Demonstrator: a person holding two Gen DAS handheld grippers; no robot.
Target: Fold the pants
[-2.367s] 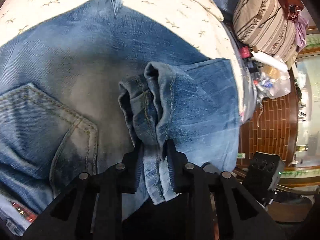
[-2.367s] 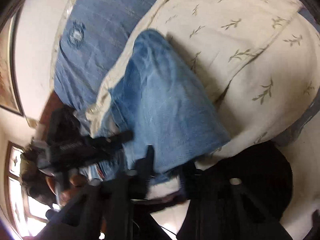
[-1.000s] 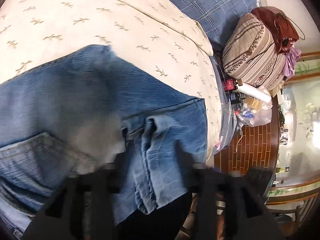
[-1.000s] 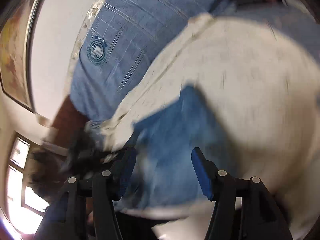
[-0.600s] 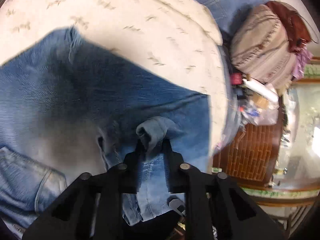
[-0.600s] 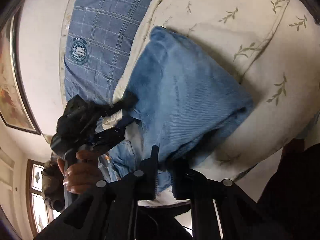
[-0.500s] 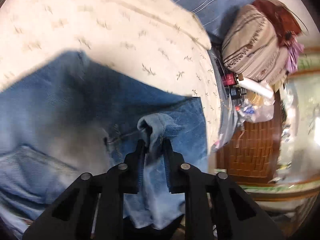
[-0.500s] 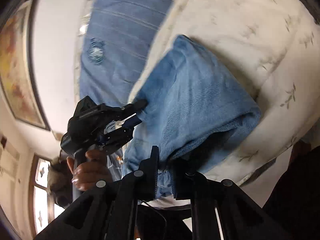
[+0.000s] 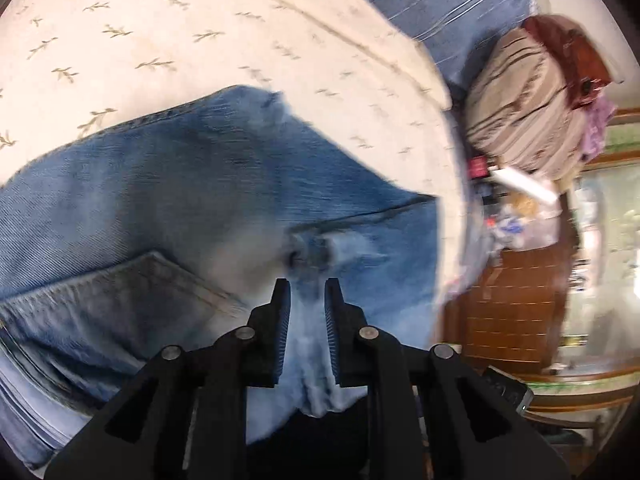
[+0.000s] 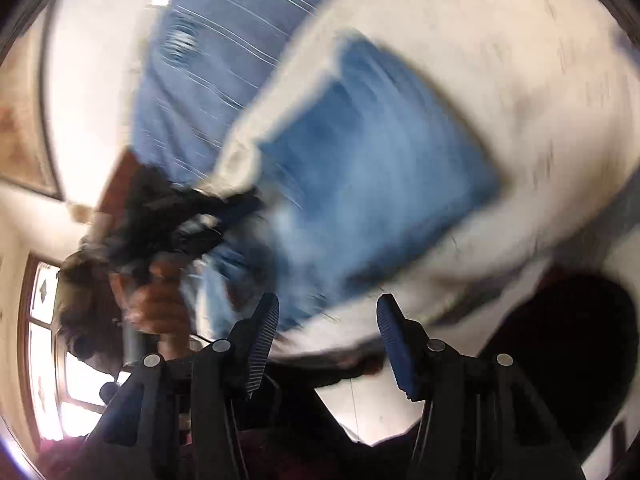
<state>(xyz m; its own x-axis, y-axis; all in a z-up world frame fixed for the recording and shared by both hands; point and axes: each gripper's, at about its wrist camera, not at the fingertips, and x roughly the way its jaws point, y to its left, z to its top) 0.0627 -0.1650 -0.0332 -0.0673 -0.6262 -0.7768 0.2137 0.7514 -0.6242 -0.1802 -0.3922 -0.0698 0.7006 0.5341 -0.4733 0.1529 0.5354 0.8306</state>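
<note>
The jeans (image 9: 168,216) lie folded on the bed (image 9: 160,40), where the left gripper (image 9: 306,300) pinches a bunched edge, probably to tidy the fold, while the right gripper (image 10: 326,308), jaws just opening, holds nothing.

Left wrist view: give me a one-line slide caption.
Left gripper pinching a bunched fold of blue jeans lying on a leaf-print bedspread.
</note>
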